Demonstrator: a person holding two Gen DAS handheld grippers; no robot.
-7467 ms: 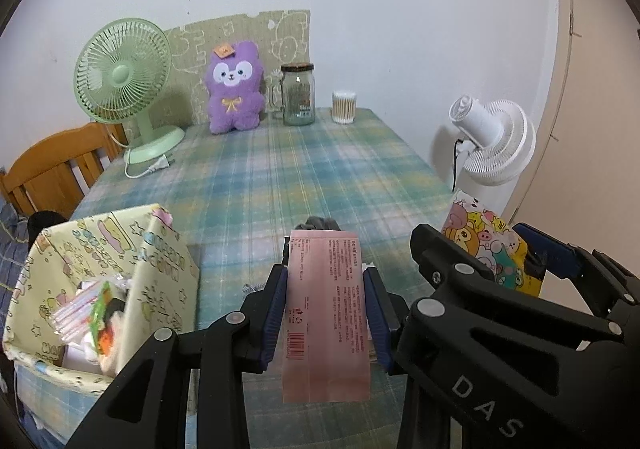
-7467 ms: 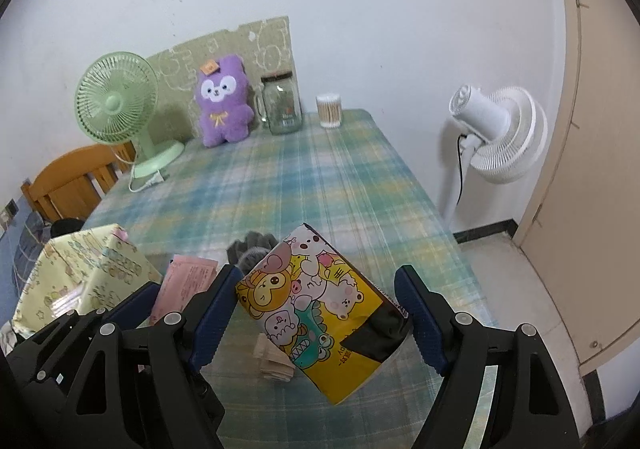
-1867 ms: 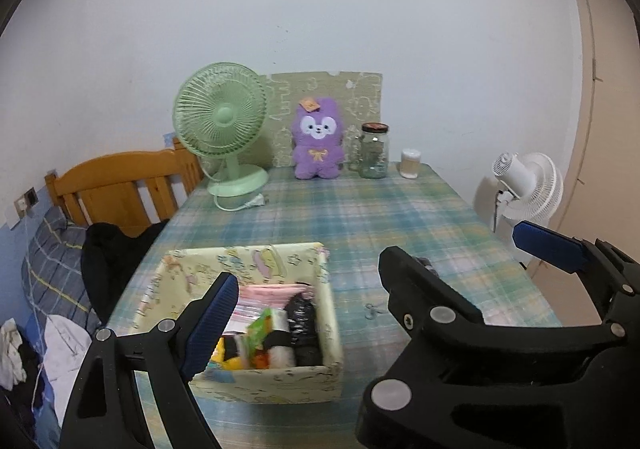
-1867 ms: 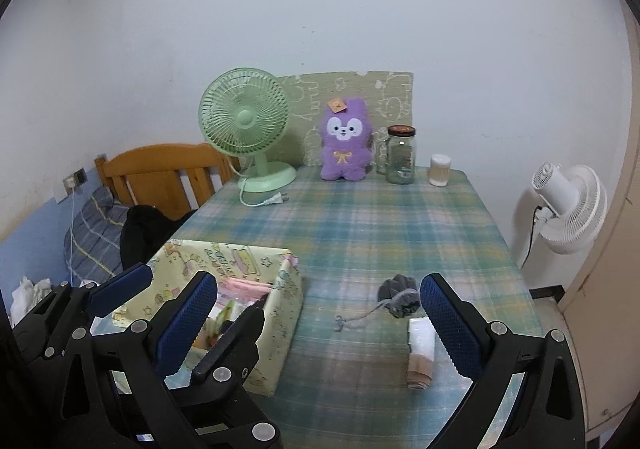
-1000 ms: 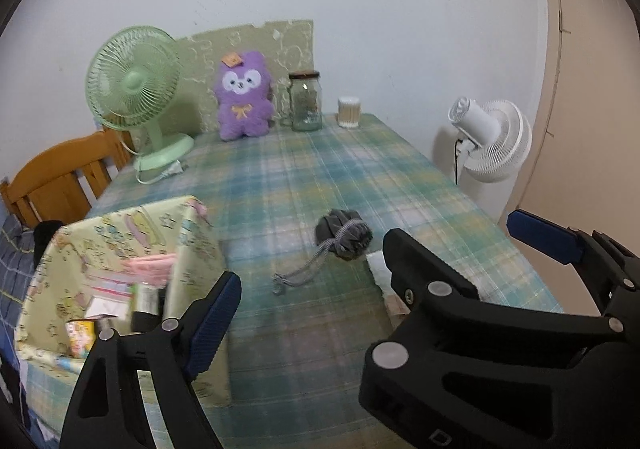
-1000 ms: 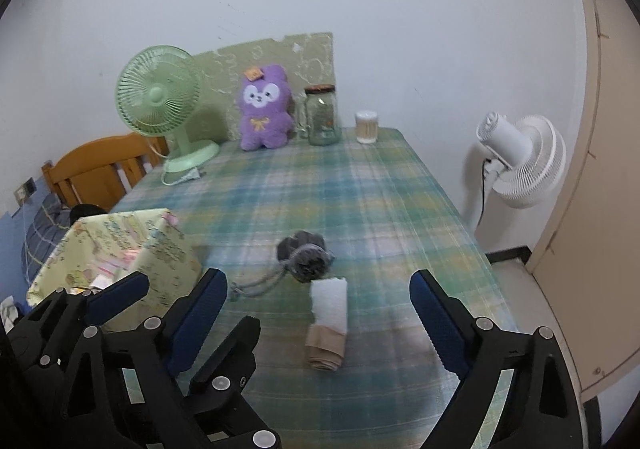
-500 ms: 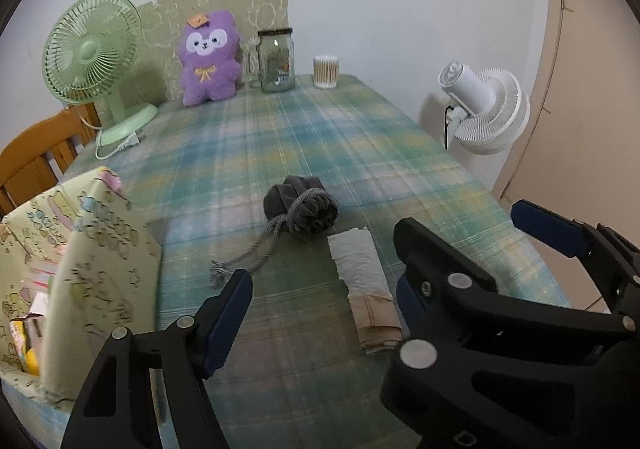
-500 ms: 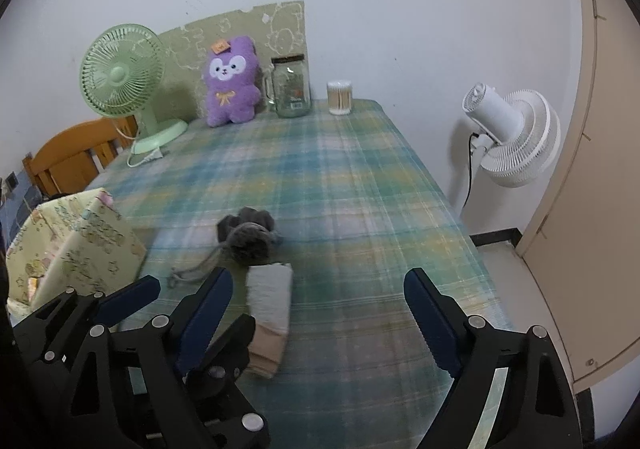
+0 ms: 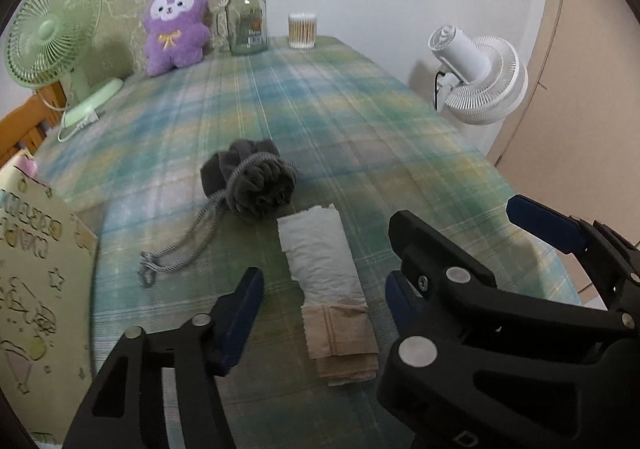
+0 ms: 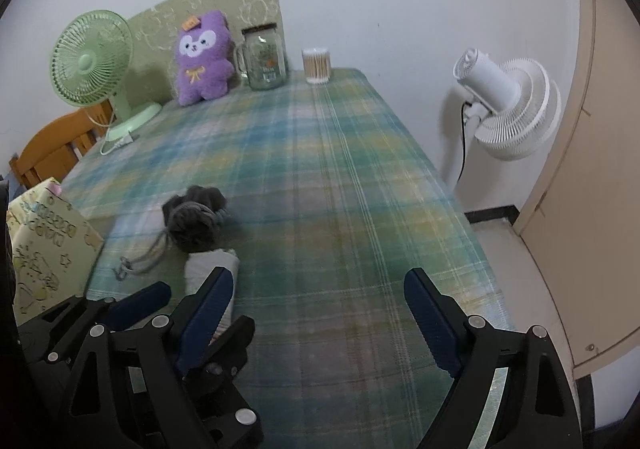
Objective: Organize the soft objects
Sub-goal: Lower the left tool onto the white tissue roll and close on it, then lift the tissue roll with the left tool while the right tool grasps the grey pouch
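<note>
A folded white and tan cloth (image 9: 330, 289) lies on the plaid tablecloth, and my open left gripper (image 9: 320, 297) straddles its near end from just above. A dark grey drawstring pouch (image 9: 250, 179) lies just beyond it, cord trailing left. In the right wrist view the pouch (image 10: 196, 215) and cloth (image 10: 210, 263) sit left of my open, empty right gripper (image 10: 316, 309). The yellow patterned storage box (image 9: 36, 289) stands at the left edge and shows in the right wrist view (image 10: 44, 245).
At the table's far end stand a green fan (image 9: 48, 45), a purple plush (image 9: 176, 25), a glass jar (image 9: 246, 23) and a cotton swab cup (image 9: 302, 31). A white floor fan (image 10: 504, 105) stands right of the table. A wooden chair (image 10: 52, 153) is at left.
Both grippers, earlier holding a pink pack and a cartoon pack, are empty and open. They have swung from the box to the right and lowered toward the folded cloth.
</note>
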